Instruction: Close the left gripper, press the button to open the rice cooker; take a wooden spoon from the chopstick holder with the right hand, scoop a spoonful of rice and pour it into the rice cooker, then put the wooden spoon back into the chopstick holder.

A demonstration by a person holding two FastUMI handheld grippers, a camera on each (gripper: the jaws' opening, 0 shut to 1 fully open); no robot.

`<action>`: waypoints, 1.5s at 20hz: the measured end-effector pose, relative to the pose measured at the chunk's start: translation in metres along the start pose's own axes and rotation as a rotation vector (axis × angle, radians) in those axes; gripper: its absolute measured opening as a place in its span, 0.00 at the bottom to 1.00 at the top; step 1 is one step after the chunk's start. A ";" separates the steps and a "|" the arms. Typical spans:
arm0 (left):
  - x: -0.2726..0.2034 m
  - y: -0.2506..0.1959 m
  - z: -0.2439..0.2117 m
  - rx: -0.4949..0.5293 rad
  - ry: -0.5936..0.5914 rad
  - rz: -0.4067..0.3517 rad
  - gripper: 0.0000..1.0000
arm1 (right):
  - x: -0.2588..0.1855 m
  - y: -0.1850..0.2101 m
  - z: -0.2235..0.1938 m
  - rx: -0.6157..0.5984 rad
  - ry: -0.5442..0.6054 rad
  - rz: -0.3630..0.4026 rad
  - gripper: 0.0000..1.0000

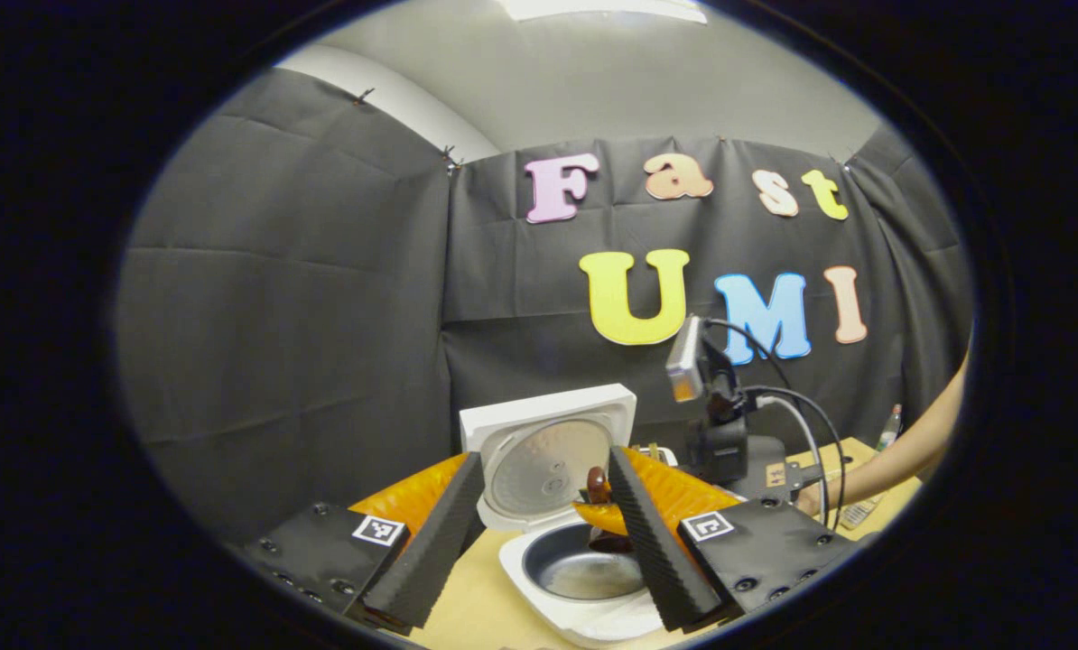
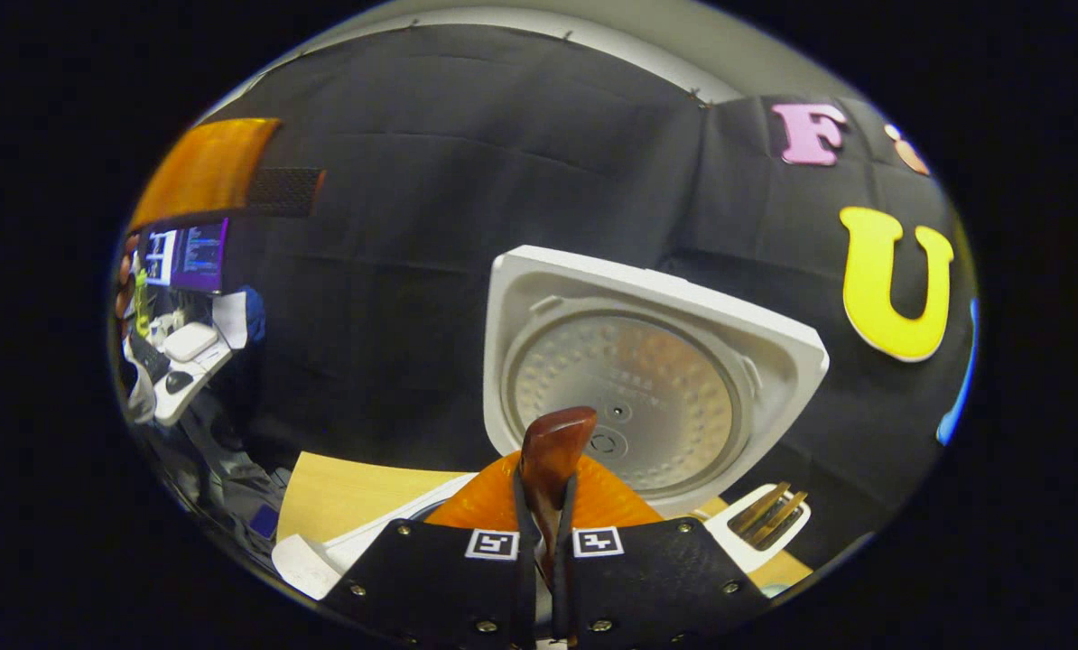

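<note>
The left gripper [image 1: 539, 528] hangs back from the cooker [image 1: 584, 578] with its fingers [image 1: 435, 542] spread wide and empty, looking down between them into the open pot. The lid [image 1: 548, 447] stands up behind the pot, so the button step looks done. Best to keep this gripper where it is, clear of the rim, so that it does not crowd the other one.

Over the pot, in the left gripper view, the right gripper [image 1: 598, 506] holds the spoon [image 1: 599, 483]. In the right gripper view its fingers are pressed together on the spoon's handle, whose brown end sticks up between them toward the lid's inner plate. The bowl of the spoon is hidden, so I cannot tell whether rice is in it.

The step in hand seems to be the pour. The spoon's bowl should be low and well inside the rim, then turned slowly, with the pinch kept firm so the handle does not twist.

To the right, the holder [image 2: 767, 515] stands on the table [image 2: 349, 492] just beside the cooker, with utensil ends showing in it; the spoon goes back there afterwards.
</note>
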State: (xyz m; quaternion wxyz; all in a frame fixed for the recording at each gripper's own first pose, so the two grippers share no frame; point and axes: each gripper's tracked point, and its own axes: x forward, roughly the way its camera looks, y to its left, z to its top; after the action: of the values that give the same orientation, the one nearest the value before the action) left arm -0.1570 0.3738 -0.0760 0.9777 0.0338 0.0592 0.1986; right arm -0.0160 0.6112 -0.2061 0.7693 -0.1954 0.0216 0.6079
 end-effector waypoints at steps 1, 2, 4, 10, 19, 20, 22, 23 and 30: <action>0.000 0.002 -0.001 -0.005 -0.001 0.006 0.96 | -0.002 0.000 0.005 0.003 -0.011 0.000 0.07; 0.000 0.003 0.001 -0.010 -0.004 0.010 0.96 | -0.005 -0.001 0.008 0.016 -0.014 -0.002 0.07; -0.003 0.002 0.002 -0.008 -0.011 0.015 0.96 | -0.011 -0.008 0.013 0.069 -0.021 -0.016 0.07; -0.002 -0.009 0.006 -0.017 -0.019 -0.009 0.93 | -0.027 -0.065 0.027 0.581 -0.070 -0.089 0.08; 0.010 -0.056 0.010 -0.054 -0.022 -0.100 0.92 | -0.096 -0.130 0.021 0.989 -0.166 -0.210 0.07; 0.010 -0.065 0.011 -0.054 -0.023 -0.117 0.92 | -0.107 -0.136 0.020 1.002 -0.174 -0.225 0.07; 0.012 -0.084 0.014 -0.053 -0.023 -0.147 0.92 | -0.131 -0.145 0.014 1.012 -0.183 -0.262 0.07; 0.014 -0.092 0.016 -0.054 -0.026 -0.159 0.92 | -0.144 -0.150 0.011 1.018 -0.187 -0.287 0.07; 0.021 -0.153 0.033 -0.099 -0.039 -0.225 0.93 | -0.248 -0.191 -0.019 1.084 -0.203 -0.433 0.07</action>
State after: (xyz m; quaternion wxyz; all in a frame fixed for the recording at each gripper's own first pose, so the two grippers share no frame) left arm -0.0747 0.2405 -0.0588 0.9952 -0.0176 0.0336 0.0897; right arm 0.1033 0.3401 -0.1037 0.8642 0.2846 0.2148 0.3549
